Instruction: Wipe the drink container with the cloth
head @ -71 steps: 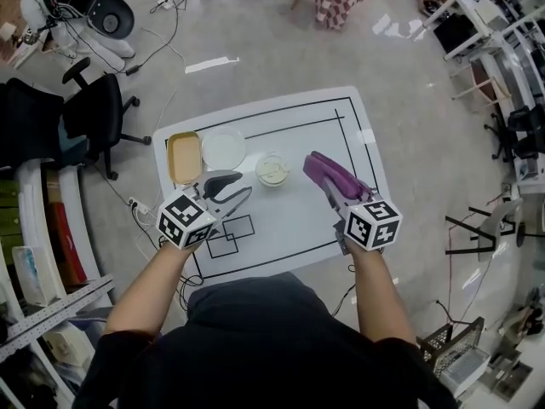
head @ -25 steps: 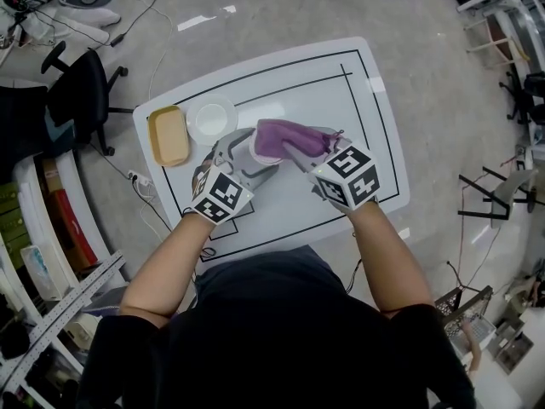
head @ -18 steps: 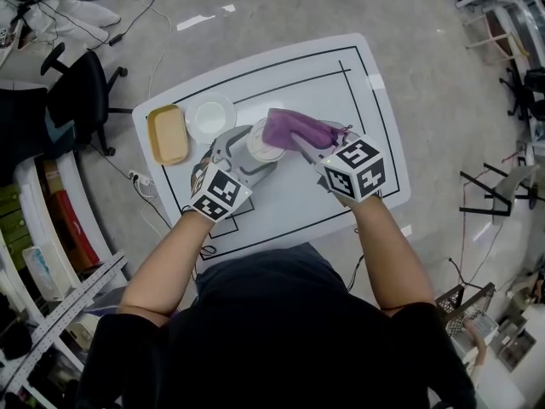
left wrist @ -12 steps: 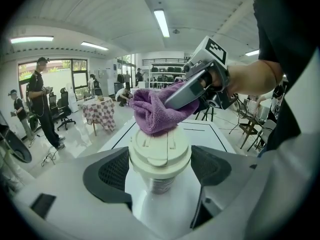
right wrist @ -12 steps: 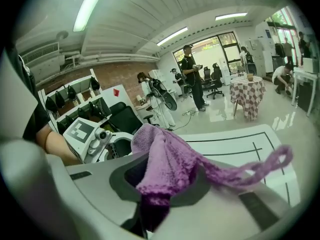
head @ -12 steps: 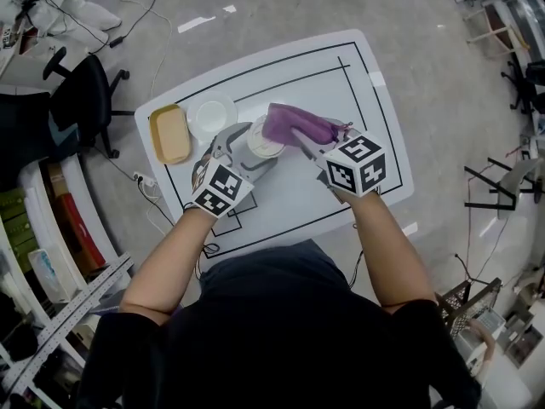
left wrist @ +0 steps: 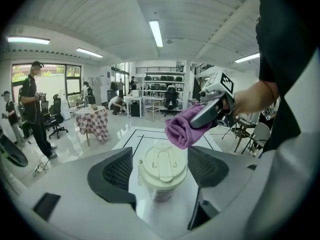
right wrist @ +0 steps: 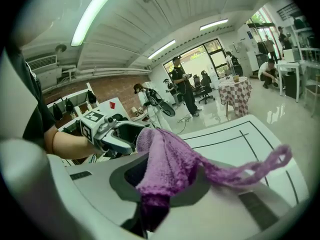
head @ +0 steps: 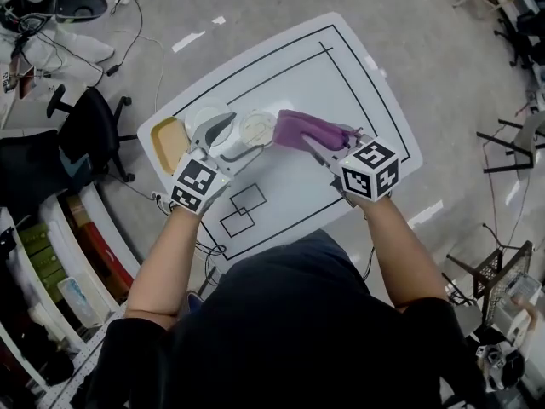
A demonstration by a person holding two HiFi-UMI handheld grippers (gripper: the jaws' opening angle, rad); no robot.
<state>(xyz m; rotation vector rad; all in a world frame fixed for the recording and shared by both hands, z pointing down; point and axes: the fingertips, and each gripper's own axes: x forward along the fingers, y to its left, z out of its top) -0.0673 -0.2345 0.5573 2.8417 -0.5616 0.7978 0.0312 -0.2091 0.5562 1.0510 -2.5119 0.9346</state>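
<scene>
White table (head: 358, 75) is being used as the work surface. The drink cup (head: 257, 128) is standing left of its middle, just beside a plate (head: 203, 113).

The left gripper (head: 243, 136) is being held around the cup. Its jaws are fairly wide, one pad each side, prob not clamping. The right gripper (head: 322, 143) is pinched tight on the purple cloth (right wrist: 170, 164), which is being brought against the cup's right side by the lid. Actual contact can't be confirmed tho.

Risk imo: the cup isn't being pinned, so a sideways wipe could shove or tip it. The loose cloth tail could also get snagged.

The lid + the gaps at the pads are only being shown in the left gripper view. The tail is being shown in the right gripper view, but no cup, since it's being hidden behind the cloth.
</scene>
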